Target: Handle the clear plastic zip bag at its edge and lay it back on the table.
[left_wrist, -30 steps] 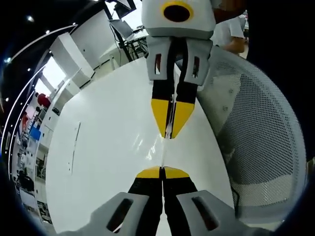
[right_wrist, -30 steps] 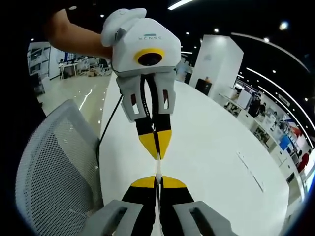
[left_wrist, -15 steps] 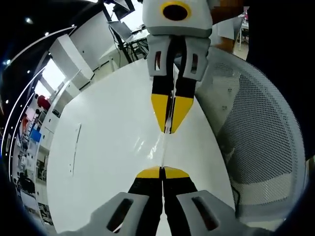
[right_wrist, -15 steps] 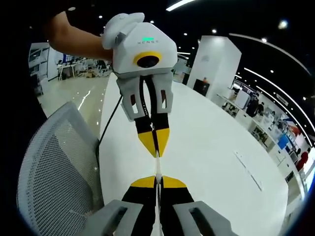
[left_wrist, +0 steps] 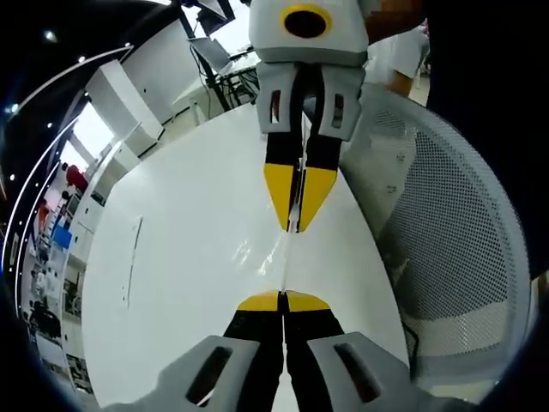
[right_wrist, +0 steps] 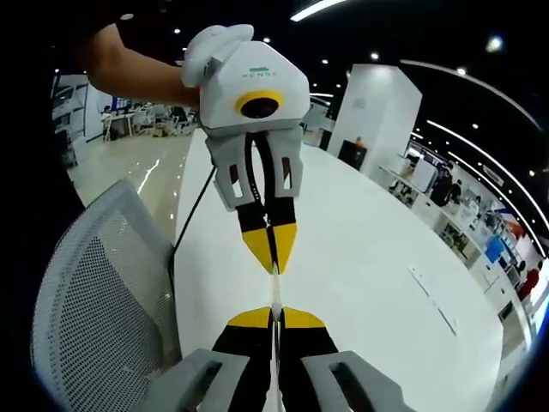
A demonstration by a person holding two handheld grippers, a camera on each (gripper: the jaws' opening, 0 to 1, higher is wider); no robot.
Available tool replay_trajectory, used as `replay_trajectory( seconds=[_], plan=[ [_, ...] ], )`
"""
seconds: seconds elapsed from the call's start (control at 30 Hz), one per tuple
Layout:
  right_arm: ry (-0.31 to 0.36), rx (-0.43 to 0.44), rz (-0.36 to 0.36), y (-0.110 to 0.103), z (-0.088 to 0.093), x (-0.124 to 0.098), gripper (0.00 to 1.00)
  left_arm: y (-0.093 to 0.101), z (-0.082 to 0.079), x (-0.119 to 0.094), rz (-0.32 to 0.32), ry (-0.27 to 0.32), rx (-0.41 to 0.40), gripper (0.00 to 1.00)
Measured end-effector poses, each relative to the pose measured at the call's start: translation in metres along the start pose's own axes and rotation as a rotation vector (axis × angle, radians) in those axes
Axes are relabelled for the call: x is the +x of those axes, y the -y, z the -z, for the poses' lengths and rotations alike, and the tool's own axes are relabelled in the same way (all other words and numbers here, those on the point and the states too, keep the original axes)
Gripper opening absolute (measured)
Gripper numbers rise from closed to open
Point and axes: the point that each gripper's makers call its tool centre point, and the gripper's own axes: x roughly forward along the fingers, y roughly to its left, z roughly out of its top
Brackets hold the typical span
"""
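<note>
My left tool was pinched tight on one edge of the clear zip bag, and my right tool gripped the opposite edge. The bag hung stretched edge-on between them, above the white surface. Each tool faced the other, tips nearly meeting. A grey mesh chair stood just beside the surface.
</note>
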Motion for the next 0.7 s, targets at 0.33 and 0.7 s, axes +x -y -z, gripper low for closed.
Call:
replay_trajectory(
  seconds=[0.33,0.7],
  plan=[
    [0.003,-0.003,0.005,0.0025,-0.0014,-0.0009,0.0,-0.0027,0.0027,-0.002,-0.005,0.0,-0.002,0.0],
    [0.006,0.004,0.011,0.0028,-0.0006,-0.0032,0.0,-0.0032,0.0054,-0.0035,-0.011,-0.008,-0.004,0.0]
  ],
)
